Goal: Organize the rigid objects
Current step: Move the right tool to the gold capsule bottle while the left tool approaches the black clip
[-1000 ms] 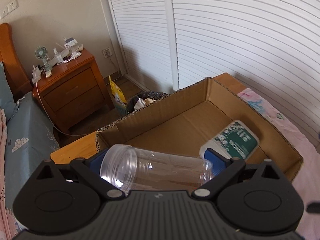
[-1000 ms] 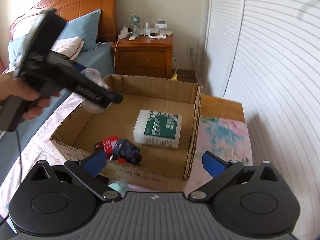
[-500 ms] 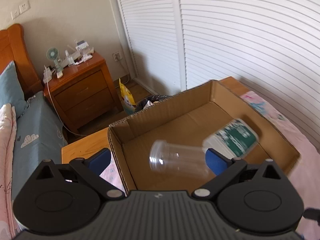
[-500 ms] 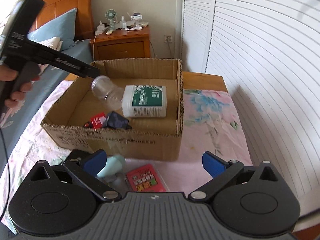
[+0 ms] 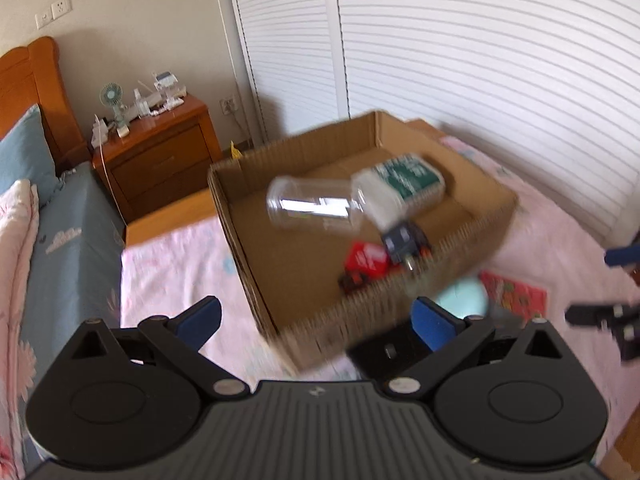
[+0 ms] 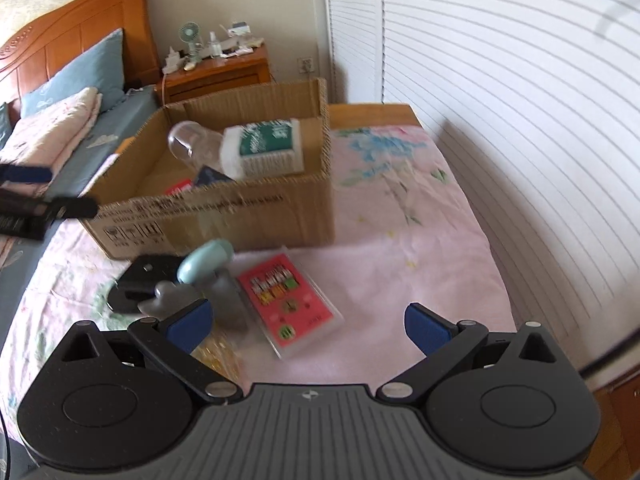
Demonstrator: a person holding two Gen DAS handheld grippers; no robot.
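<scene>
Clear plastic jar (image 5: 314, 208) lies in cardboard box (image 5: 256, 276), beyond both spread tongs.

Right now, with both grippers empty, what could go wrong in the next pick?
The pink card case, teal object and black item lie crowded together outside the cardboard box, so open jaws may knock a neighbour. The clear jar leans on the green-labelled container; another drop could roll it.
</scene>
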